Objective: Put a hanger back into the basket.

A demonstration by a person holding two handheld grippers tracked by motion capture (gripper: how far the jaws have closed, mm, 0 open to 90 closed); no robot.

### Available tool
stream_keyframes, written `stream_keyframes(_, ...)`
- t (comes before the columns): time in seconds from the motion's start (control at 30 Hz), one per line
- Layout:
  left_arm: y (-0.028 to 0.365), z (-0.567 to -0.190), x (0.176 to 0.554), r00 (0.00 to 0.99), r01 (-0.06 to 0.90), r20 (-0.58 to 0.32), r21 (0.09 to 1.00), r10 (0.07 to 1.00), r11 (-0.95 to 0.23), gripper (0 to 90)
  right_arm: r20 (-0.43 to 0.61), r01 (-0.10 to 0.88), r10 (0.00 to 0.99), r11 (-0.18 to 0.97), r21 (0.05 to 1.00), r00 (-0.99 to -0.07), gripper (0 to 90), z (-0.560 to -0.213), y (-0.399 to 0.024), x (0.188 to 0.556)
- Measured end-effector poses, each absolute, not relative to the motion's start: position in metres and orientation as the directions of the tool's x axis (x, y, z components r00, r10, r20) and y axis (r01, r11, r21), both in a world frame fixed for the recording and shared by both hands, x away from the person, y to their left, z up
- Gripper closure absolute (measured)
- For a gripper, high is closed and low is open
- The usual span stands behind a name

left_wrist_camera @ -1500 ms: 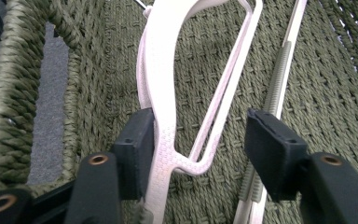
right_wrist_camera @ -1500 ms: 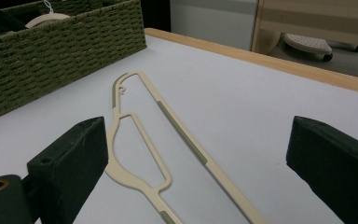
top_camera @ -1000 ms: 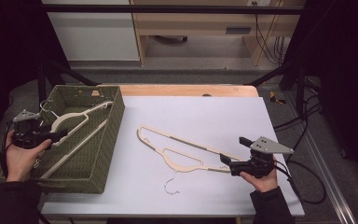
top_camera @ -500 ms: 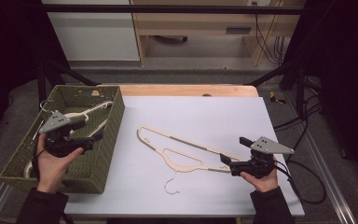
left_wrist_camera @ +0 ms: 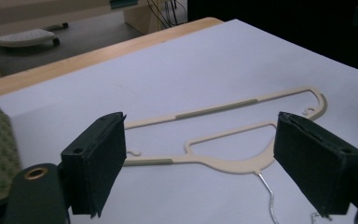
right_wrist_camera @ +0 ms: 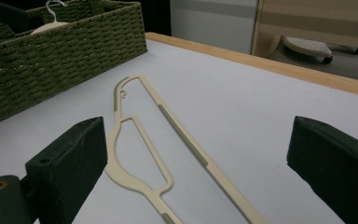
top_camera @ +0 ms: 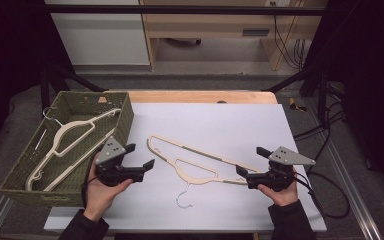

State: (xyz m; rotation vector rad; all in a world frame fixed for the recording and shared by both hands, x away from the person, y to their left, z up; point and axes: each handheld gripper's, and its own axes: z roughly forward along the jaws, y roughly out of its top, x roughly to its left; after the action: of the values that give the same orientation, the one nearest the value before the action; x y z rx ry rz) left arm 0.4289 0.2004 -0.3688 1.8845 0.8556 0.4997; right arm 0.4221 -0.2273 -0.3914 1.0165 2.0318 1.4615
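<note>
A cream hanger (top_camera: 200, 161) with a wire hook lies flat on the white table (top_camera: 220, 120). My left gripper (top_camera: 140, 156) hovers just right of the green wicker basket (top_camera: 123, 124), pointing at the hanger's left end. Its jaws have just been opening and stand open with nothing between them. In the left gripper view the hanger (left_wrist_camera: 233, 164) lies beyond the left gripper (left_wrist_camera: 200, 158). My right gripper (top_camera: 251, 161) is open at the hanger's right end. In the right gripper view the hanger's bar (right_wrist_camera: 182, 135) runs between the spread jaws of the right gripper (right_wrist_camera: 200, 163) without touching the pads. A second cream hanger (top_camera: 75, 132) rests in the basket.
The basket (right_wrist_camera: 51, 51) stands at the table's left edge, with the second hanger's hook (right_wrist_camera: 51, 7) rising above its rim. A wooden strip (top_camera: 200, 96) borders the far side of the table. Cables trail off the right side by the right hand.
My left hand has moved right, from over the basket's left part to the table beside its right wall. The hanger in the basket stays there. The right hand has not moved.
</note>
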Motion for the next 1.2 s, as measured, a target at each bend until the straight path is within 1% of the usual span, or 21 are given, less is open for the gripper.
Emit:
stream_keyframes(0.2,0.169,-0.387,0.425,0.691,0.371,-0.036,0.874,0.722,-0.312,17.8,0.072,0.314,0.772,0.171,0.934,-0.632,5.5,-0.392,-0.226,0.422)
stream_keyframes(0.33,0.158,-0.394,0.424,0.703,0.375,-0.044,0.871,0.710,-0.317,18.8,0.072,0.313,0.771,0.170,0.934,-0.633,5.5,-0.392,-0.226,0.422)
stream_keyframes(0.37,0.150,-0.400,0.424,0.712,0.378,-0.036,0.861,0.702,-0.339,18.8,0.068,0.310,0.769,0.174,0.935,-0.636,5.5,-0.392,-0.226,0.421)
stream_keyframes(0.6,0.123,-0.423,0.421,0.739,0.409,-0.043,0.822,0.672,-0.397,21.4,0.069,0.308,0.762,0.176,0.935,-0.644,5.7,-0.393,-0.224,0.421)
stream_keyframes(0.77,0.110,-0.439,0.420,0.722,0.446,-0.050,0.795,0.690,-0.410,27.1,0.072,0.313,0.760,0.177,0.933,-0.646,5.8,-0.395,-0.221,0.421)
stream_keyframes(1.0,0.103,-0.454,0.423,0.689,0.497,-0.066,0.768,0.722,-0.403,39.2,0.065,0.317,0.745,0.202,0.927,-0.664,5.8,-0.400,-0.217,0.423)
stream_keyframes(1.2,0.096,-0.462,0.422,0.672,0.513,-0.071,0.762,0.737,-0.395,44.8,0.071,0.325,0.746,0.201,0.924,-0.663,5.9,-0.402,-0.212,0.423)
